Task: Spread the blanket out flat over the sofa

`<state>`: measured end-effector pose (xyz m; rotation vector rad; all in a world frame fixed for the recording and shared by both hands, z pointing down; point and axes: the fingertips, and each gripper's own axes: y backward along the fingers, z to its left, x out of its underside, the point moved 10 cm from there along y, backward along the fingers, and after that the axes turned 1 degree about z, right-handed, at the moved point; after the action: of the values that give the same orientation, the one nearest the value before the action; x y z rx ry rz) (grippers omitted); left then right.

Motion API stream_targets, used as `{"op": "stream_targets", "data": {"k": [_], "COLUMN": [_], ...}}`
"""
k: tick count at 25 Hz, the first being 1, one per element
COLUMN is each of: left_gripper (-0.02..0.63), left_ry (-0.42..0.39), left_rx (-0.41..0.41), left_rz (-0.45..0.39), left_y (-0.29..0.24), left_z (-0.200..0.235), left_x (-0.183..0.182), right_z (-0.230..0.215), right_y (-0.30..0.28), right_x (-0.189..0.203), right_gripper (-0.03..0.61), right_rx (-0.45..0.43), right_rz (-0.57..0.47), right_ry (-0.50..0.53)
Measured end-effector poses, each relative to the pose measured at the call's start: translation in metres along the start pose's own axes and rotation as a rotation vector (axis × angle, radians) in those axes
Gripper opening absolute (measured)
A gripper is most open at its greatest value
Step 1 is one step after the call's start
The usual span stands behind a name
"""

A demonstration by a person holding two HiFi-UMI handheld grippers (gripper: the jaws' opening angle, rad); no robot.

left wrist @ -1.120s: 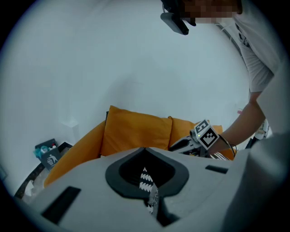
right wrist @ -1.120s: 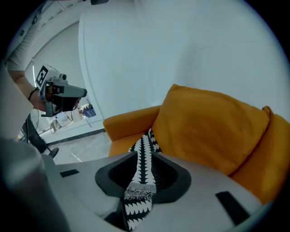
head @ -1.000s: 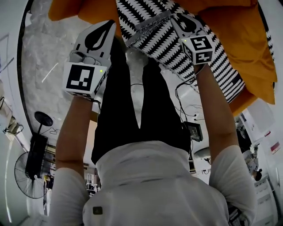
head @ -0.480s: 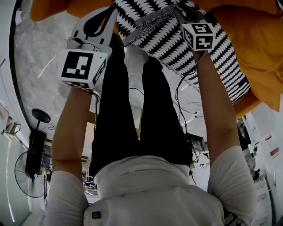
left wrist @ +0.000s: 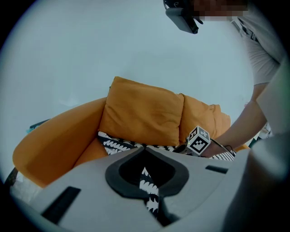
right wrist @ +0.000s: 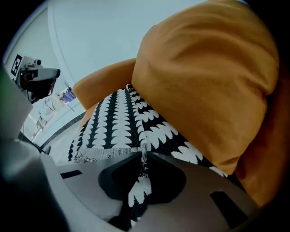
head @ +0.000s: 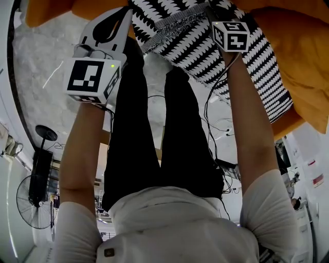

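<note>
A black-and-white patterned blanket (head: 195, 41) lies on the seat of an orange sofa (head: 303, 77), its fringed edge toward me. My left gripper (head: 126, 13) is shut on a strip of the blanket (left wrist: 149, 192), which runs through the gap behind its closed jaws. Near the same edge, my right gripper (head: 208, 9) is closing, and a fold of blanket (right wrist: 113, 127) is pinched where its jaw tips meet. The blanket (left wrist: 118, 145) reaches back to the orange cushions (left wrist: 145, 113). My right gripper's marker cube (left wrist: 199, 140) shows beside them.
A big orange cushion (right wrist: 208, 81) rises right of the blanket, and the sofa's armrest (left wrist: 59, 140) curves round at left. The person's black trousers (head: 149, 128) stand on pale marble floor (head: 41, 77). Cables (head: 216, 113), a floor fan (head: 31, 198) and a camera rig (right wrist: 34, 72) are nearby.
Both grippers have shifted further toward the sofa in the head view, the right one more. The blanket's fringed edge has moved with them.
</note>
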<state>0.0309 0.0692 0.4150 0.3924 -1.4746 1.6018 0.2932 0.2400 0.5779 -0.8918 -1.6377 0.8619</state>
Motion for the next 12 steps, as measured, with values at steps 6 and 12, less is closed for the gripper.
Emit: {"op": "stream_targets", "data": {"k": [6,12], "left_gripper": [0.009,0.009], "left_ry": [0.019,0.043], "left_rx": [-0.023,-0.041], "left_rz": [-0.008,-0.039], "left_y": [0.008,0.028], "left_z": [0.006,0.014], "left_x": [-0.002,-0.014], "right_z": [0.018,0.066], "right_y": [0.011,0.035], "right_x": [-0.009,-0.038], "right_gripper": [0.034,0.034], "right_rx": [-0.025,-0.083], "right_rz": [-0.023,-0.066], "right_ry": [0.012,0.056]}}
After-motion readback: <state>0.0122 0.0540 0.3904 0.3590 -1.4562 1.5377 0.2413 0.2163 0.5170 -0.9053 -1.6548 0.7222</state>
